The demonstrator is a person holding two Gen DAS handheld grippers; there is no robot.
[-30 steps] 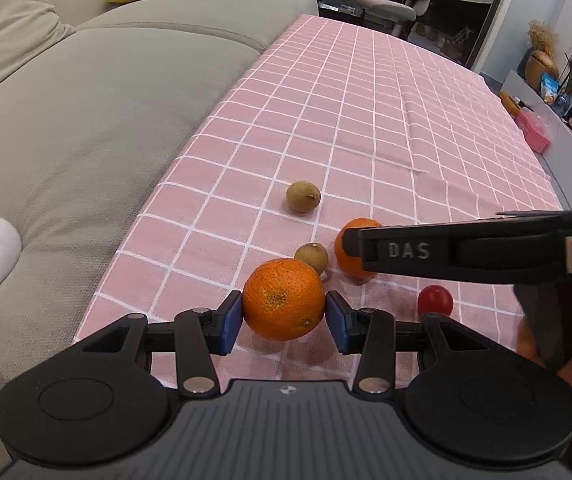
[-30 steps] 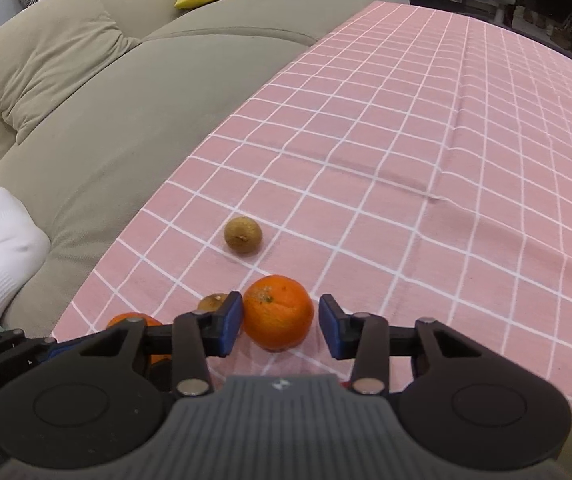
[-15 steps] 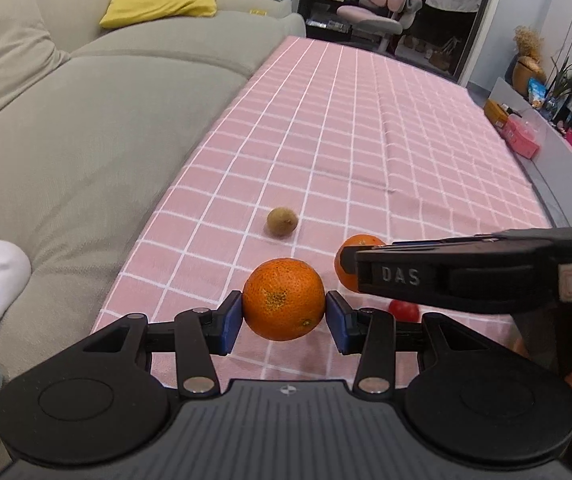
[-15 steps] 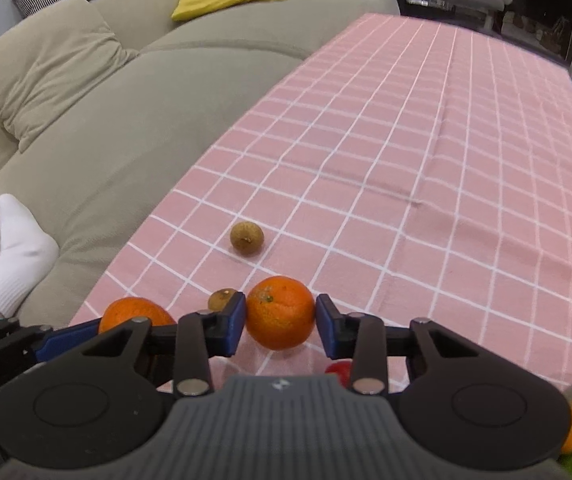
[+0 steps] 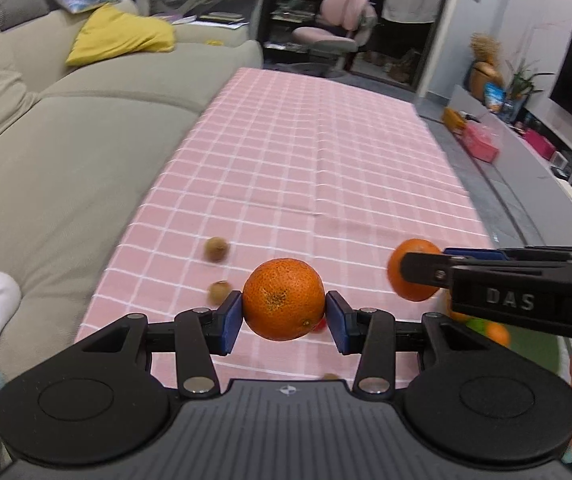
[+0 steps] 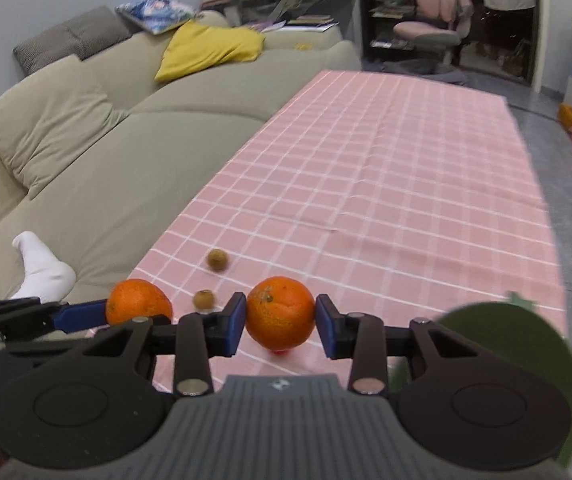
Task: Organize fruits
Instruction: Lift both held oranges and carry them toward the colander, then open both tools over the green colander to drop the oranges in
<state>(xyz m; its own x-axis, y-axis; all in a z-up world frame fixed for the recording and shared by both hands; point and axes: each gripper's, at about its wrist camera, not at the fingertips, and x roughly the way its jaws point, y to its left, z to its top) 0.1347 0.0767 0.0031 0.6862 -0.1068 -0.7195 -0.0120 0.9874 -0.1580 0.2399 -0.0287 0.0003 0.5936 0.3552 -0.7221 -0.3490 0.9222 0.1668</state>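
You've got two orange fruits (image 5: pixel 284 300) (image 6: pixel 280 312), blue gripper pads (image 5: pixel 232 322), two brown fruits (image 5: pixel 216 249), pink cloth (image 5: pixel 318 168) with white grid, beige sofa (image 5: pixel 66 152), yellow cushion (image 5: pixel 120 36).

- Two oranges: one orange (image 5: pixel 284 299) sits between the pads of my left gripper (image 5: pixel 284 318), and a second orange (image 6: pixel 280 312) between those of my right gripper (image 6: pixel 280 322).
- Two small brown fruits on the pink checked cloth (image 5: pixel 326 160): the farther one (image 5: pixel 216 249) and the nearer one (image 5: pixel 219 291).
- One small red fruit (image 6: pixel 280 351), mostly hidden under my right-hand orange.
- Possibly two or three more fruits (image 5: pixel 486 330) on something green at the left view's right side; too blurred to count surely.
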